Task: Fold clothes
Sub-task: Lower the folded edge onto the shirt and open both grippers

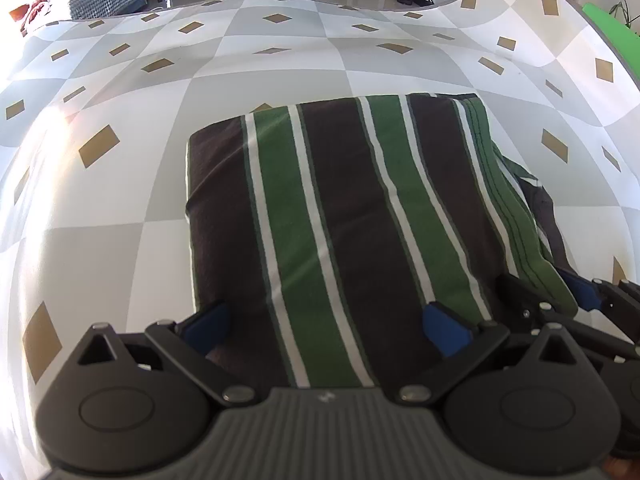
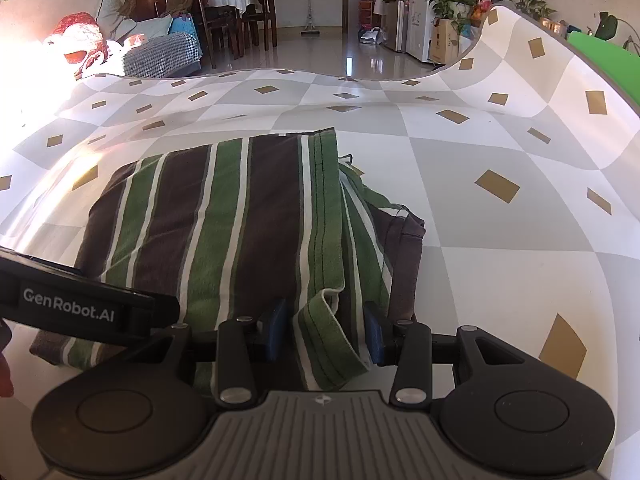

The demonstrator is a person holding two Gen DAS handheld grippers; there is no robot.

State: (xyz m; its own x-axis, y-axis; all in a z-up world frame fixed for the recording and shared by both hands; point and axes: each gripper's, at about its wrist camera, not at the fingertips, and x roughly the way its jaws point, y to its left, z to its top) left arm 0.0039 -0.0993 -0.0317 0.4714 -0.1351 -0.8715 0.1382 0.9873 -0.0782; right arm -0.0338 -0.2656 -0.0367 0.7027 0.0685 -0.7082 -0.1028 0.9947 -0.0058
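Folded striped shirt (image 1: 340, 216) lying flat on the checked mat (image 1: 120, 208).

Left gripper (image 1: 326, 326) spread wide over the near edge, blue pads apart, pinching nothing. Right gripper (image 2: 326, 330) half closed around a bunched green hem at the shirt's right corner.
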